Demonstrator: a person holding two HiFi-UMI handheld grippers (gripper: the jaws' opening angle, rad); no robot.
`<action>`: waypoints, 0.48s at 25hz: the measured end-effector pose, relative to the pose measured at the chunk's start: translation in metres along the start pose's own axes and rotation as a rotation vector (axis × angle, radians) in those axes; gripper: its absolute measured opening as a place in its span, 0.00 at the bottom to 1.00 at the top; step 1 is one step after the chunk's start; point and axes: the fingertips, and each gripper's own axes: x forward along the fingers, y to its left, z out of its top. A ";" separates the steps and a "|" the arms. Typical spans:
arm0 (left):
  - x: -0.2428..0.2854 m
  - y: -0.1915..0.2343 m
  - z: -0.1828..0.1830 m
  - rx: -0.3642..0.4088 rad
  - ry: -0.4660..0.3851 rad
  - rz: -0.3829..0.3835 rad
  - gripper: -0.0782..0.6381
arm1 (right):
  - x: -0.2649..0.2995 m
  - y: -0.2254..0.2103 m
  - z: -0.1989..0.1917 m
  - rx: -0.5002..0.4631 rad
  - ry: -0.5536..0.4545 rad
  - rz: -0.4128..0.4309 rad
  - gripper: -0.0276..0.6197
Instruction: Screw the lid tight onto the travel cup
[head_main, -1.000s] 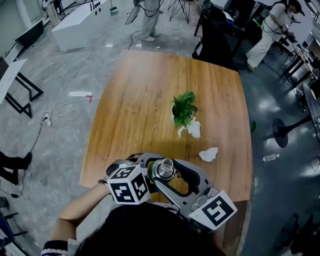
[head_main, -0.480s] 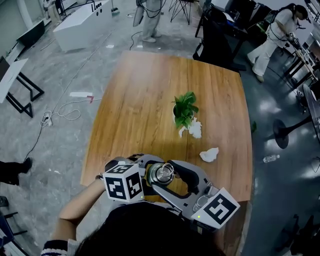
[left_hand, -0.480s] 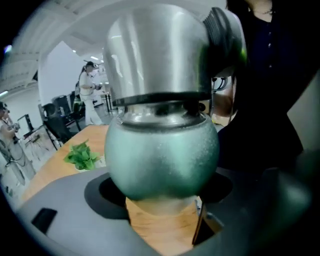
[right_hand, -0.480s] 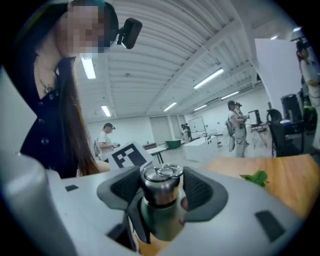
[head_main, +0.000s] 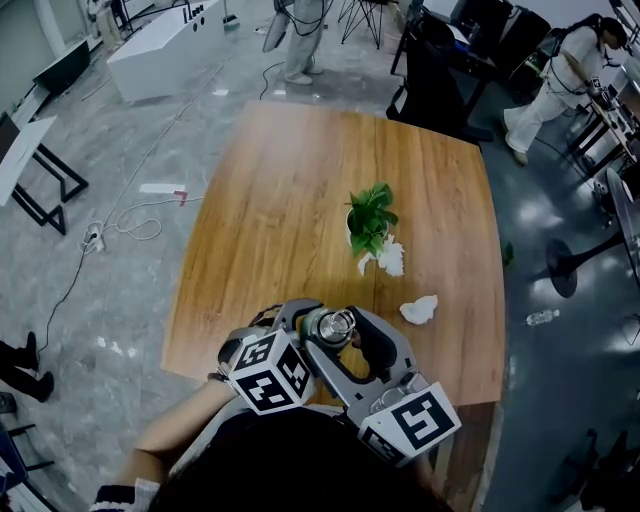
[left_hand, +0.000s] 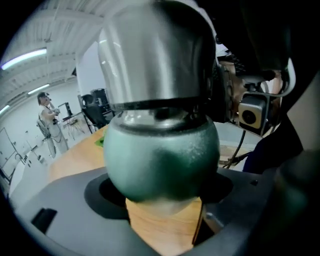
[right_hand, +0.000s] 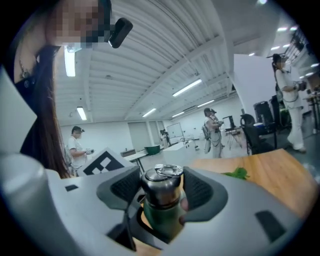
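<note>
Here, left tool (left_hand: 162, 194) clasps cup (left_hand: 162, 155), right tool (right_hand: 163, 192) lid (right_hand: 161, 176)

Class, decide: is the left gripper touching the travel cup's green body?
Touching. The left gripper view shows the green travel cup wedged against both pads, with no gap visible, between the jaws of the left gripper.

The left gripper (head_main: 310, 325) has turned a little around the travel cup (left_hand: 162, 160), so its marker cube (head_main: 268, 372) now sits more to the right and more tilted. The right gripper (head_main: 345, 332) has swung to the left, and its own cube (head_main: 410, 420) is now closer to the other one. The lid (head_main: 334, 324) is slightly farther up the table (head_main: 290, 200). Behind, the person in white (head_main: 562, 70) has walked to the right.
</note>
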 end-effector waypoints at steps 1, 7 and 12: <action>-0.001 -0.004 0.000 0.011 -0.011 -0.038 0.66 | -0.001 0.003 -0.001 -0.010 0.023 0.039 0.44; -0.008 -0.035 -0.003 0.158 -0.029 -0.268 0.66 | -0.012 0.017 -0.007 -0.032 0.089 0.251 0.45; 0.003 -0.003 0.001 -0.014 0.004 -0.041 0.66 | -0.002 -0.005 0.000 -0.030 -0.001 0.006 0.45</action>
